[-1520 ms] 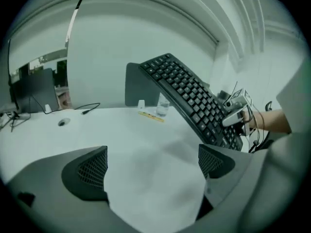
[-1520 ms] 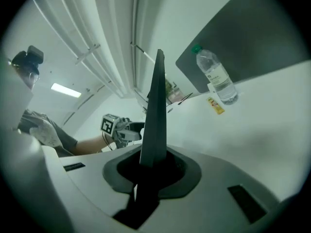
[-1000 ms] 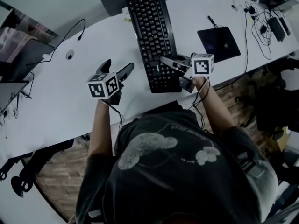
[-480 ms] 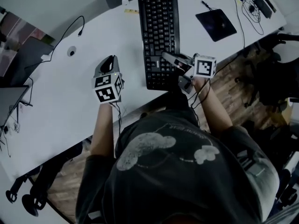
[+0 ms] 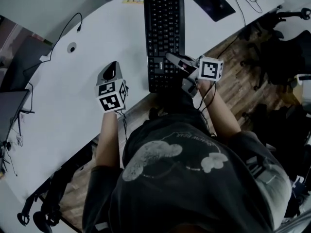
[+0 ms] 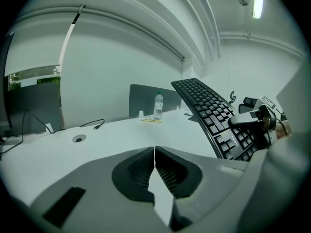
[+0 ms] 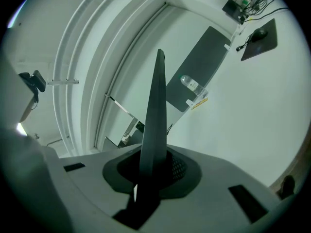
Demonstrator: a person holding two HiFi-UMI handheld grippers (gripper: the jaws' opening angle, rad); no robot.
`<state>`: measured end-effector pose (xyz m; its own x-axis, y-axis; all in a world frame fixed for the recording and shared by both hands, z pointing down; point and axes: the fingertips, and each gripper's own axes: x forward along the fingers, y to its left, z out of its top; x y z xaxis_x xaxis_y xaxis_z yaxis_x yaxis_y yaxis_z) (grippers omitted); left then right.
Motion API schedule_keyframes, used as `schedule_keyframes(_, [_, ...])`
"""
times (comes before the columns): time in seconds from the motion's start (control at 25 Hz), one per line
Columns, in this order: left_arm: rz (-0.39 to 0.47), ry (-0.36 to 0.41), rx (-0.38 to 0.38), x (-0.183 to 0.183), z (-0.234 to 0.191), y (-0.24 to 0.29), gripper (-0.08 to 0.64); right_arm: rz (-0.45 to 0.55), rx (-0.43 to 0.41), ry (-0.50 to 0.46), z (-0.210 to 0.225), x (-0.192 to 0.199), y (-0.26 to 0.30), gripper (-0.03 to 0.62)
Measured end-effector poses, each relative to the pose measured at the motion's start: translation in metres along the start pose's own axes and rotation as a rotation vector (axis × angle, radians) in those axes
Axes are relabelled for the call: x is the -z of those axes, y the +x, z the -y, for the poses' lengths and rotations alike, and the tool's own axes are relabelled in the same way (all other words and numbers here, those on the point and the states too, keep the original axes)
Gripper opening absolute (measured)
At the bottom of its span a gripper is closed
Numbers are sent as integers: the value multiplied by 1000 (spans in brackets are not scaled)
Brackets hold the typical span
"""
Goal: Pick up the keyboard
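Keyboard (image 5: 164, 28) is lying lengthwise away from me, its near end overhanging the table (image 5: 73, 91) edge. I'm judging it light and stiff, best pinched by its thin rim. I'm clamping the right gripper (image 5: 177, 69) on the near right edge. The left gripper (image 5: 112, 68) is hovering alongside, its jaws just closed on nothing. The far end is possibly lifting.

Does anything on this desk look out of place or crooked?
Yes: the keyboard isn't lying flat. The right tool clamps its near end, and the left gripper view shows it slanting up off the white desk.
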<state>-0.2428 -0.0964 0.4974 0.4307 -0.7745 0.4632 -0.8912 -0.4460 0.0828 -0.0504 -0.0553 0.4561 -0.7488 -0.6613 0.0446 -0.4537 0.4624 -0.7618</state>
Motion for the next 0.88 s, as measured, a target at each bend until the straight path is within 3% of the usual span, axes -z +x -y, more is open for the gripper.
schedule_keyframes(0.24, [11,5,48,13,22,-19,8,44,46,7,-13,25,-36,55])
schedule_keyframes(0.44, [15,29,81,16,63,-26,8,88,71,-5,-11,22,-82,55])
schedule_keyframes(0.88, [6,10,98,11,71,-25,8,89,90,13,-7,19,-94,55])
